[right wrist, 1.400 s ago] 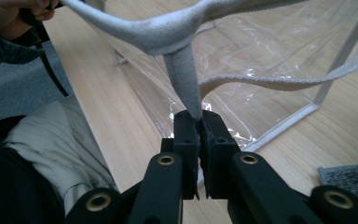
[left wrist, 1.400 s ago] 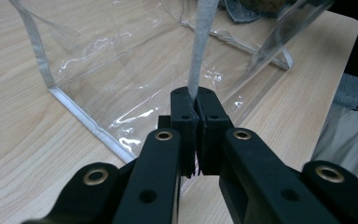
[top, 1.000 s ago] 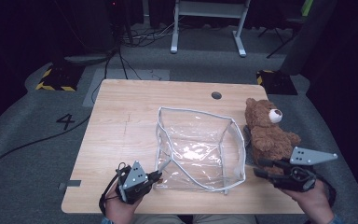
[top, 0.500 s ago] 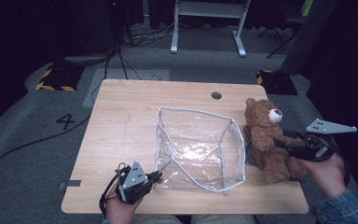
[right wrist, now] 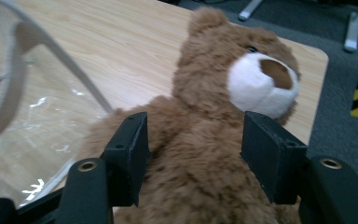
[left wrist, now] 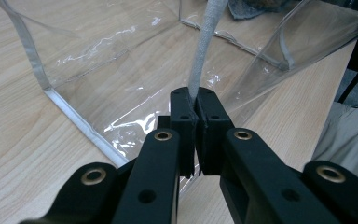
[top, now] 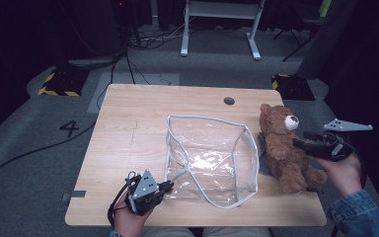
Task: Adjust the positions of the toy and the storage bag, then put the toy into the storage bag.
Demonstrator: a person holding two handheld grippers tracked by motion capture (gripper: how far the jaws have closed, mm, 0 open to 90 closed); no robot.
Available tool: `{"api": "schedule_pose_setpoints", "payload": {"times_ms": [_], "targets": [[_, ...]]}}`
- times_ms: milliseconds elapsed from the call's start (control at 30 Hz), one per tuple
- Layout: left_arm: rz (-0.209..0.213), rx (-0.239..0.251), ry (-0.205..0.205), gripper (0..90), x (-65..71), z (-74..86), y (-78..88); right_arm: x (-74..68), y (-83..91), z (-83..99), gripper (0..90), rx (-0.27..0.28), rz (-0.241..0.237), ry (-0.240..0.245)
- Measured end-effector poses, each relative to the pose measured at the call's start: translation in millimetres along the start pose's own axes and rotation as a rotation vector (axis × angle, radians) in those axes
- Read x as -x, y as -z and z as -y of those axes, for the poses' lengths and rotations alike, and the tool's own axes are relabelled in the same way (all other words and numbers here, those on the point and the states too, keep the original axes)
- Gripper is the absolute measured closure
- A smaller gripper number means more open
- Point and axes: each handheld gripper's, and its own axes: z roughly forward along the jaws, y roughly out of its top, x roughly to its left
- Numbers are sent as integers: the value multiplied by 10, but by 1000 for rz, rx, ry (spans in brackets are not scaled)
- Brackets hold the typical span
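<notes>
A clear plastic bag with a white rim stands open in the middle of the table. My left gripper sits at its near left corner, shut on the white rim strip, which rises from between the pressed jaws. A brown teddy bear sits upright at the bag's right side. My right gripper points at it from the right. Its jaws have just been opening and stand wide on either side of the bear's chest, below the white muzzle, without a visible squeeze.
The wooden table has bare room on its left and far halves, and a cable hole near the far edge. Something dark grey lies between bag and bear. A white desk frame and cables stand on the floor beyond.
My right hand has swung from the bear's near right side up to its chest, and its jaws stand wider apart. The left gripper and the bag have not moved.
</notes>
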Motion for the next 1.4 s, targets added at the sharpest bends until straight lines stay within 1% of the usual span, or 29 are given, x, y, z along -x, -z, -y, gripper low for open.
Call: {"api": "schedule_pose_setpoints", "payload": {"times_ms": [33, 100, 200, 300, 333, 400, 533, 600, 667, 767, 833, 867, 967, 1033, 1067, 1133, 1200, 1233, 1267, 1400], "targets": [[-2, -1, -5, 866, 0, -3, -2, 27, -22, 0, 420, -1, 4, -10], [-7, -1, -9, 866, 8, -4, -1, 74, -56, 0, 417, -10, 14, -14], [-5, 1, -4, 866, 10, 5, 12, 146, -120, 3, 411, -29, 21, -23], [-6, 5, -1, 866, 7, 14, 21, 211, -190, 9, 387, -34, 34, -47], [-6, 7, -1, 866, 13, 16, 21, 233, -207, 11, 382, -35, 36, -48], [-7, 2, -2, 865, 22, 15, 25, 294, -276, 18, 373, -48, 38, -75], [-10, 3, 1, 863, 32, 20, 28, 404, -436, 40, 331, -100, -4, -141], [-11, 1, 2, 863, 35, 21, 32, 433, -497, 34, 330, -104, -18, -160], [-13, 2, 0, 863, 42, 25, 37, 436, -566, 21, 321, -119, -24, -171], [-11, 0, 3, 863, 51, 37, 54, 419, -717, 18, 298, -186, -44, -185], [-13, 2, 1, 863, 58, 46, 60, 417, -792, 23, 289, -213, -62, -204], [-14, 3, 2, 863, 61, 50, 65, 418, -821, 23, 289, -222, -75, -213], [-14, 1, 0, 863, 66, 55, 70, 385, -899, 0, 310, -282, -122, -235], [-16, -1, 1, 863, 68, 57, 72, 338, -921, -35, 380, -316, -136, -205], [-16, -1, 2, 863, 68, 57, 72, 293, -925, -65, 442, -328, -130, -173], [-20, -4, 5, 864, 71, 59, 75, 231, -916, -98, 539, -328, -107, -138], [-18, -6, 8, 864, 68, 63, 76, 174, -892, -110, 642, -308, -90, -108], [-17, -5, 7, 864, 63, 64, 76, 154, -875, -110, 670, -297, -88, -103], [-19, -6, 5, 864, 58, 62, 74, 140, -859, -110, 687, -290, -88, -99], [-22, -11, 4, 864, 58, 46, 65, 63, -722, -115, 743, -231, -88, -69]]}}
